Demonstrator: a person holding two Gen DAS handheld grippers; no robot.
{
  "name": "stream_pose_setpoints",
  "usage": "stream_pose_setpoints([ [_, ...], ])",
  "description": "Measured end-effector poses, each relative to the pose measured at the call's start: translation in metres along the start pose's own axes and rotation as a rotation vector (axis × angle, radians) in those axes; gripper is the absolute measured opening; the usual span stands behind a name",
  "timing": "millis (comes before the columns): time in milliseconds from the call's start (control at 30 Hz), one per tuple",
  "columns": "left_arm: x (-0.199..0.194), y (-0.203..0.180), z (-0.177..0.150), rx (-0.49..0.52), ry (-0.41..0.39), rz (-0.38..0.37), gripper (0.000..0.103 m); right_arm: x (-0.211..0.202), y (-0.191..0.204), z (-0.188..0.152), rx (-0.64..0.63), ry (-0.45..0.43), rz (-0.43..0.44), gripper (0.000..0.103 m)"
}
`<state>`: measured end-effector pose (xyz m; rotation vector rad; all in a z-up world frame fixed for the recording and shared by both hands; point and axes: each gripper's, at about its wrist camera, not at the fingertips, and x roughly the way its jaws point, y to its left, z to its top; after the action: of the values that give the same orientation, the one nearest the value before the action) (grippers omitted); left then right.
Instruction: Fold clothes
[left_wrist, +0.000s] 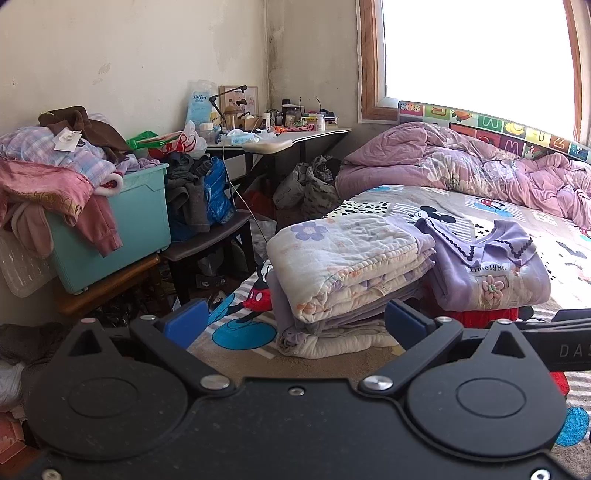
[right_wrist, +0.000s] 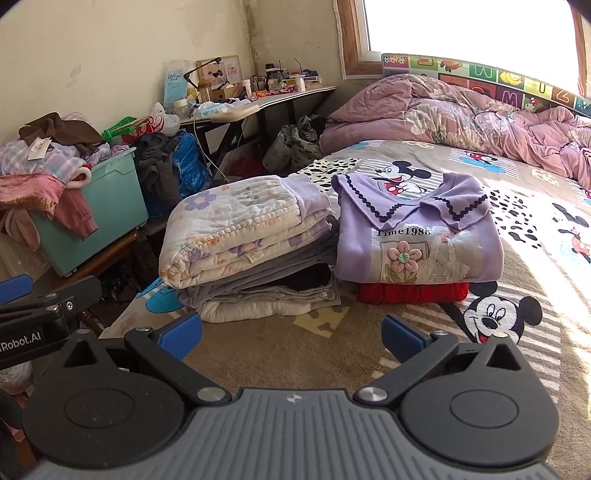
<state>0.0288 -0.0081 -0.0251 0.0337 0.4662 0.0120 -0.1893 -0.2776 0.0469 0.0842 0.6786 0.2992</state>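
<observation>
Currently, both hand-held grippers are spread and hold nothing. The left hand-held gripper (left_wrist: 293, 323) sits low before the floral stack (left_wrist: 351, 266); the right hand-held gripper (right_wrist: 291, 334) hangs over bare bedsheet (right_wrist: 280, 354) in front of both stacks.

Containers:
- Teal bin (right_wrist: 99, 214), left of the bed: heaped above its rim with unfolded clothes (right_wrist: 48, 173); pink and brown pieces hang over its front wall.
- Blue bag (right_wrist: 190, 166), just beside the bin: contents not discernible.

Folded items on the bed:
- Floral stack (right_wrist: 236, 229): a floral quilted piece on top, grey, dark and cream layers beneath.
- Purple top (right_wrist: 417, 240), collar showing, lying on a folded red piece (right_wrist: 410, 293).
- The two stacks stand just beside each other; whether they touch cannot be told.

Edges and room:
- The floral stack lies near the bed's left edge.
- Open sheet lies in front of the stacks and to their right.
- A rumpled duvet (right_wrist: 461, 110) fills the far side under the window.

Limits:
- The cluttered surface (right_wrist: 258, 99) in the corner holds small items too small to identify.
- The lower layers of both stacks are mostly hidden.
- Each wrist view cuts off the other gripper at the frame edge.
</observation>
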Motion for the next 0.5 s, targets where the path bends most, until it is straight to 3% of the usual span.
stream_pose_setpoints([
  [267, 0.026, 0.001, 0.008, -0.106, -0.041, 0.007, 0.103, 0.025, -0.01, 0.009, -0.002, -0.005, -0.015, 0.103],
  [500, 0.067, 0.012, 0.005, -0.135, 0.061, 0.017, 0.103, 0.05, -0.006, 0.016, -0.059, -0.016, -0.024, 0.102],
])
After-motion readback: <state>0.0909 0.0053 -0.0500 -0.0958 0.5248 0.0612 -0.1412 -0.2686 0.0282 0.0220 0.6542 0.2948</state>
